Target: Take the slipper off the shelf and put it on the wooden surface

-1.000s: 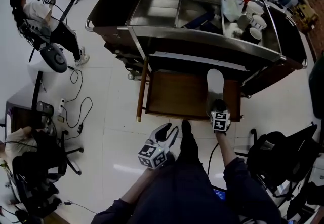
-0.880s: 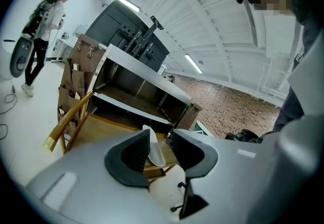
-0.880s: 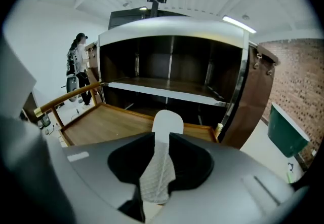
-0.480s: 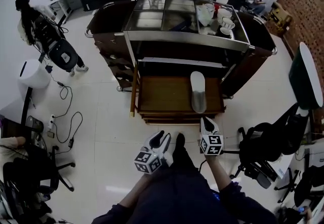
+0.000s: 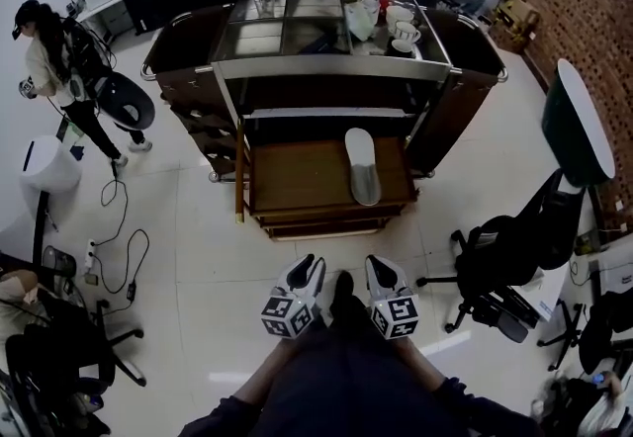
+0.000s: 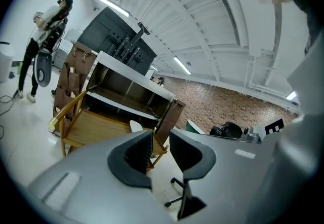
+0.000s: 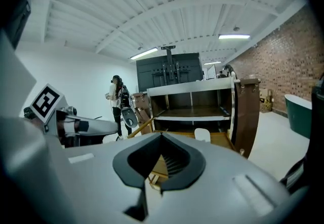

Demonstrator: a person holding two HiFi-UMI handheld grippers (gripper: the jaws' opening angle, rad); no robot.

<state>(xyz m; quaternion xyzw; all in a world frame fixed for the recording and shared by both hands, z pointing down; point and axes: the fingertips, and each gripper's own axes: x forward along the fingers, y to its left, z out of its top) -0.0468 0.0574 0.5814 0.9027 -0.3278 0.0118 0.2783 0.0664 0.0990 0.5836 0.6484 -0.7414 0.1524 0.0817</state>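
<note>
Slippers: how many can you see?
1. The white slipper lies on the wooden surface, near its right edge. The dark shelf above could hide more.

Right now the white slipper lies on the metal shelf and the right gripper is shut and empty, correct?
No: the head view shows the slipper lying on the wooden surface. The right gripper is indeed shut and empty.

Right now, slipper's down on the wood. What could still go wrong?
1. The slipper lies toward the right side of the wooden surface, its near end close to the front edge; a knock on the cart could tip it off.
2. A chair stands close on the right; stepping back could hit it.
</note>
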